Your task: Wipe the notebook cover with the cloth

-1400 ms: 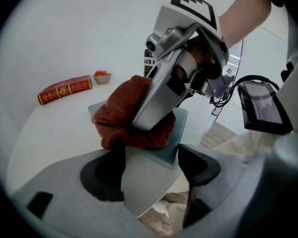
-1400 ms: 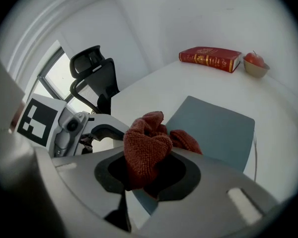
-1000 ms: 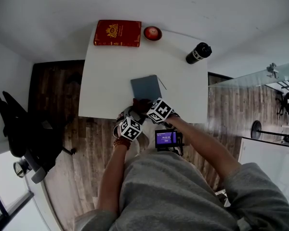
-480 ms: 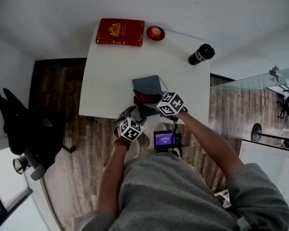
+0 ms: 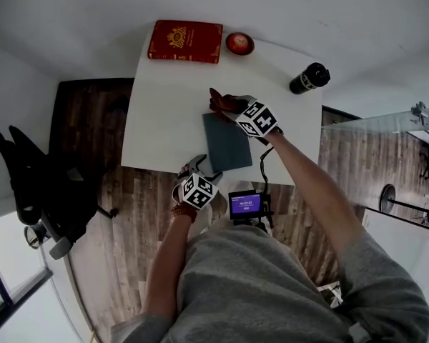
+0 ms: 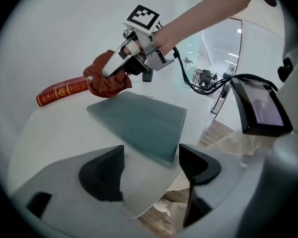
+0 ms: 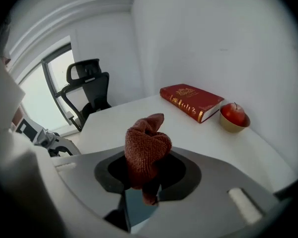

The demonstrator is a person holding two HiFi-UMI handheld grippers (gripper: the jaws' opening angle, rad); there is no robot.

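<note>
A grey-blue notebook (image 5: 227, 142) lies flat on the white table (image 5: 164, 127), near its front edge; the left gripper view shows the notebook (image 6: 139, 120) just ahead of the jaws. My right gripper (image 5: 229, 105) is shut on a rust-red cloth (image 5: 222, 103), bunched between its jaws, at the notebook's far edge. The right gripper view has the cloth (image 7: 146, 148) standing up between the jaws, and the left gripper view shows the cloth (image 6: 107, 81) touching the notebook's far corner. My left gripper (image 5: 193, 168) is open at the table's front edge, empty, with its jaws apart before the notebook.
A red hardback book (image 5: 185, 41) lies at the table's back edge, beside an apple in a small bowl (image 5: 239, 43). A black bottle (image 5: 309, 78) lies at the back right. A black office chair (image 5: 36, 191) stands on the wood floor to the left.
My right gripper has carried the cloth from the notebook's near end away across the cover to its far edge. The left gripper has stayed at the table's front edge.
</note>
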